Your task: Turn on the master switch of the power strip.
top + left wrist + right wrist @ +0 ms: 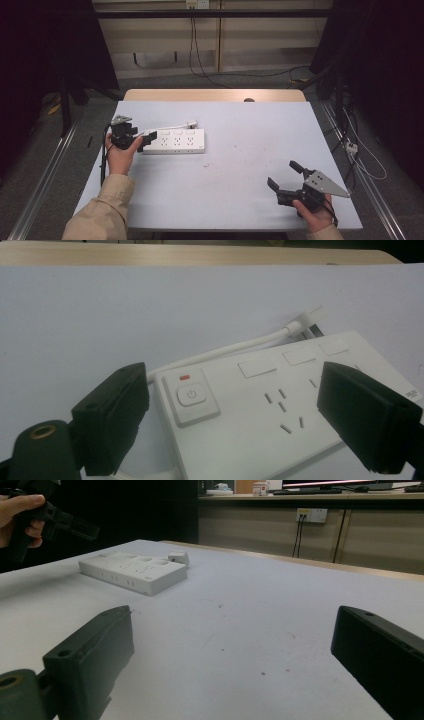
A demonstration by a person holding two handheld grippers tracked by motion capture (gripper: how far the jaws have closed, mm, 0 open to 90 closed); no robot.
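1. Your left gripper [145, 141] has its jaws spread wide and holds nothing. In the left gripper view the fingers [114, 415] straddle the switch end of the power strip [280, 415] without gripping it.
2. Between those fingers sits the strip's square power button [192, 396], with a small red mark just above it. Beyond the button run flat rectangular covers and slotted sockets.
3. The strip is a smooth, white, hard-plastic slab with rounded corners. Its white cable [170, 126] curves away behind it to a white plug [191, 122] lying on the table just beyond the strip's far edge.
4. Your right gripper [285, 176] is also wide open and empty, low over the near right part of the table, well apart from the strip. A grey three-cornered plate [327, 184] sits on top of it.
5. Ahead of the right fingers [92, 655], the table [250, 150] is a matte, pale grey-white sheet with small reddish specks. A wooden edge shows along its far side.
6. Around the table the room is dim. There is a grey floor, dark frames at both sides, and a beige back wall with an outlet [196, 4] and hanging black cords.
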